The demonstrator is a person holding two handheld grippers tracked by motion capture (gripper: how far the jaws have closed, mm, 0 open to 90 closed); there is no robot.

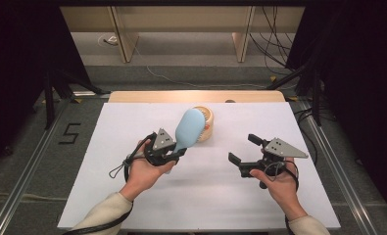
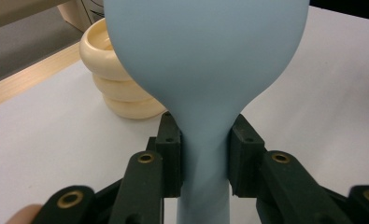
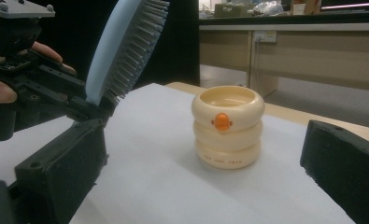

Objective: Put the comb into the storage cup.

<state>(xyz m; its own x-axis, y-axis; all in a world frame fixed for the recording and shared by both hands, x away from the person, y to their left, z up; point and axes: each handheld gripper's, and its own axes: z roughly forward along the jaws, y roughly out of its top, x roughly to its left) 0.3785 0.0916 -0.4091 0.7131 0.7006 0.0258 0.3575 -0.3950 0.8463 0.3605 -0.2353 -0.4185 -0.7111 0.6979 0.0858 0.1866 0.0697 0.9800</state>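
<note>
A light blue hairbrush (image 1: 189,128) is held up off the white table, its head tilted toward the far side. My left gripper (image 1: 174,152) is shut on its narrow handle (image 2: 204,163), both pads pressed against it. The bristles (image 3: 136,51) face the right gripper's side. A cream ribbed cup (image 1: 204,123) with an orange beak (image 3: 222,122) stands upright just behind the brush head; the same cup (image 2: 112,74) sits beyond the brush on the left. My right gripper (image 1: 244,149) hovers at mid right, jaws wide apart and empty, pointing at the cup (image 3: 228,127).
The white table top (image 1: 132,205) ends in a wooden strip (image 1: 196,96) at the far edge. Beyond it are table legs and cables (image 1: 274,44) on the floor. Dark curtains flank both sides.
</note>
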